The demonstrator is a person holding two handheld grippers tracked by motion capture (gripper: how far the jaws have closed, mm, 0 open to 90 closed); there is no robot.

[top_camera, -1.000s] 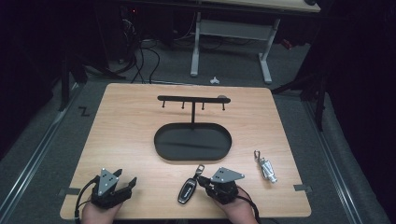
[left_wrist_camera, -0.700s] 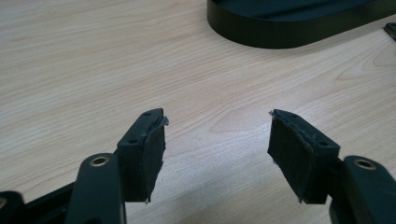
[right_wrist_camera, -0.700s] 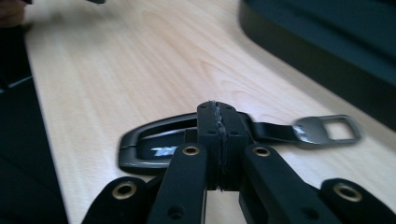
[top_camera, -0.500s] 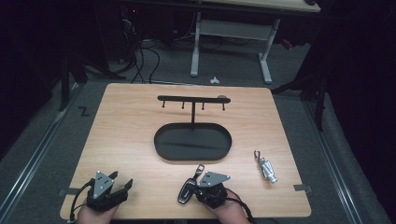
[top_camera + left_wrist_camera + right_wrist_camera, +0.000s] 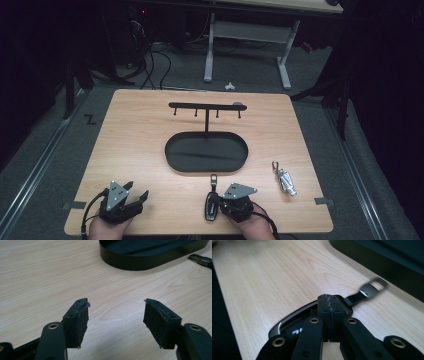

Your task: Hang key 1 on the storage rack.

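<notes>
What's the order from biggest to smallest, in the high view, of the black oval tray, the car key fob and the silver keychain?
1. Black oval tray, by far the largest.
2. Car key fob.
3. Silver keychain.
The last two look close in length, so their order is unsure.

High view: room dark all round, only my light wooden table (image 5: 150,150) lit, evenly, from above; soft short shadows. Frame grainy, low detail, corners near black. My left gripper view: bright, sharp on the pale wood; faint shadow under my black left gripper (image 5: 116,322). My right gripper view: motion blur upper right, black car key fob with metal loop (image 5: 367,291) smeared, background tray edge out of focus.
</notes>
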